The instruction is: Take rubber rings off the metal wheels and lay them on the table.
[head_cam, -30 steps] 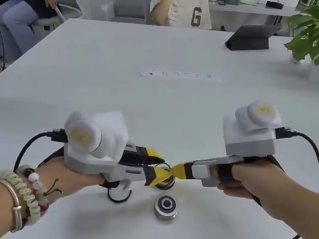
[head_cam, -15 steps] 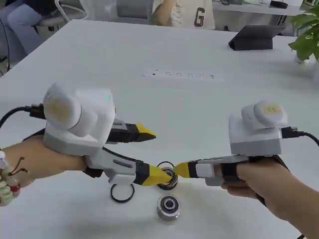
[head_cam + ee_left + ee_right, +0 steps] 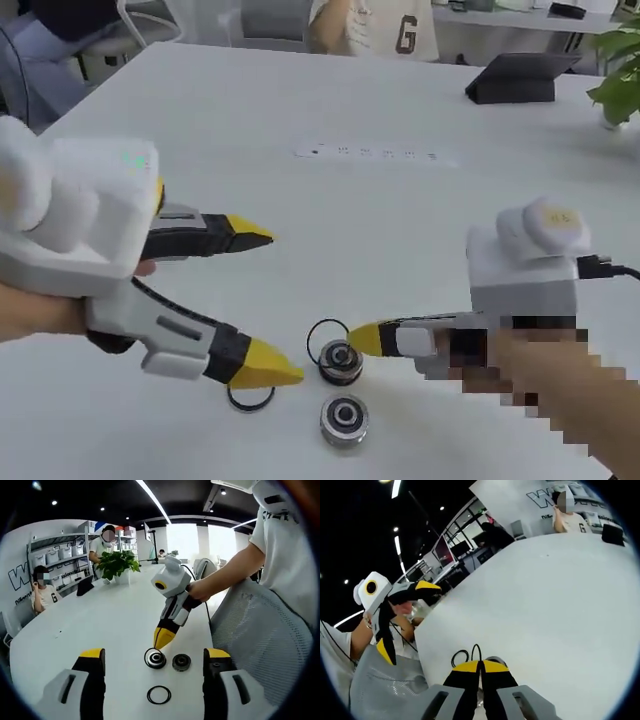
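Left gripper: jaws spread wide and nothing held, raised clear of the table. In the head view its lower jaw tip is seen just left of the wheels, and its upper jaw well above them. In the left gripper view both wheels and the loose ring are framed between the two open jaws without contact.

Loose ring: lying flat on the table, apart from both wheels. In the head view it is partly covered by the left gripper's lower jaw.

Far wheel: standing on the table, with a rubber ring seen as a thin black loop raised at its upper left edge. Near wheel: just beside the far wheel, on the side towards the person, and untouched by either gripper.

Right gripper: jaws pressed together, with the tip at the far wheel's right edge. In the right gripper view a black strand of the rubber ring is seen rising from the seam between the closed tips. It appears to be pinched there, though the contact point is too small to be confirmed.

Count: metal wheels, two. Rubber rings seen, two: one flat on the table, one at the far wheel. Grippers, two.
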A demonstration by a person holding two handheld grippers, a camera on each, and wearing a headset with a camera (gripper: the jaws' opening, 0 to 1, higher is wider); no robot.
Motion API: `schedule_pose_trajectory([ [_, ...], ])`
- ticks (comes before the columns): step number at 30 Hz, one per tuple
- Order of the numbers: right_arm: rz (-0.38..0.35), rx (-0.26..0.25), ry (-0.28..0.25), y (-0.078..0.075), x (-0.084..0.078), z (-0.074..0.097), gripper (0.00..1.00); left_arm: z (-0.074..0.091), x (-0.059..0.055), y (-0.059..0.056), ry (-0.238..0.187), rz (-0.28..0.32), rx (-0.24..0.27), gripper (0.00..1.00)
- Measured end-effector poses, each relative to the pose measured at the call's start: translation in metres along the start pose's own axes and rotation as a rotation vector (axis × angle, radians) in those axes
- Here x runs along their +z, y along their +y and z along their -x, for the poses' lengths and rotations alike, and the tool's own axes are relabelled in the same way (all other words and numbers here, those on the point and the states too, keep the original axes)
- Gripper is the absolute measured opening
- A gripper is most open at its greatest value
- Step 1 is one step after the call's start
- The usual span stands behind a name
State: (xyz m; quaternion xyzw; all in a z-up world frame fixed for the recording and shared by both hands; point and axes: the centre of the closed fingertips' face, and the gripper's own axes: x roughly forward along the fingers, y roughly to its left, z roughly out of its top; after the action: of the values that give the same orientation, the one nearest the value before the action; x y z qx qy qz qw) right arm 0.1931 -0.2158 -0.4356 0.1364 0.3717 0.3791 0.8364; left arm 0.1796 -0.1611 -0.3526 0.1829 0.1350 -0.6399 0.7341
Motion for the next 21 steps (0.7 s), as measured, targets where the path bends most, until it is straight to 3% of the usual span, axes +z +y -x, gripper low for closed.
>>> schedule_pose_trajectory([
  [5,0.005,0.022,-0.008,0.007,0.004,-0.002,0.00,0.022,-0.003,0.001,-0.010,0.017,0.046,0.81],
  [10,0.010,0.046,-0.017,0.017,0.007,-0.003,0.00,0.044,-0.016,0.003,-0.004,0.054,0.115,0.82],
  [15,0.011,0.070,-0.025,0.026,0.011,-0.004,0.00,0.059,-0.024,0.003,-0.024,0.110,0.160,0.86],
  [19,0.021,0.086,-0.026,0.033,0.012,-0.006,0.00,0.068,-0.036,0.000,-0.002,0.132,0.180,0.90],
  [21,0.026,0.093,-0.023,0.037,0.012,-0.008,0.00,0.073,-0.039,-0.001,-0.013,0.142,0.196,0.91],
])
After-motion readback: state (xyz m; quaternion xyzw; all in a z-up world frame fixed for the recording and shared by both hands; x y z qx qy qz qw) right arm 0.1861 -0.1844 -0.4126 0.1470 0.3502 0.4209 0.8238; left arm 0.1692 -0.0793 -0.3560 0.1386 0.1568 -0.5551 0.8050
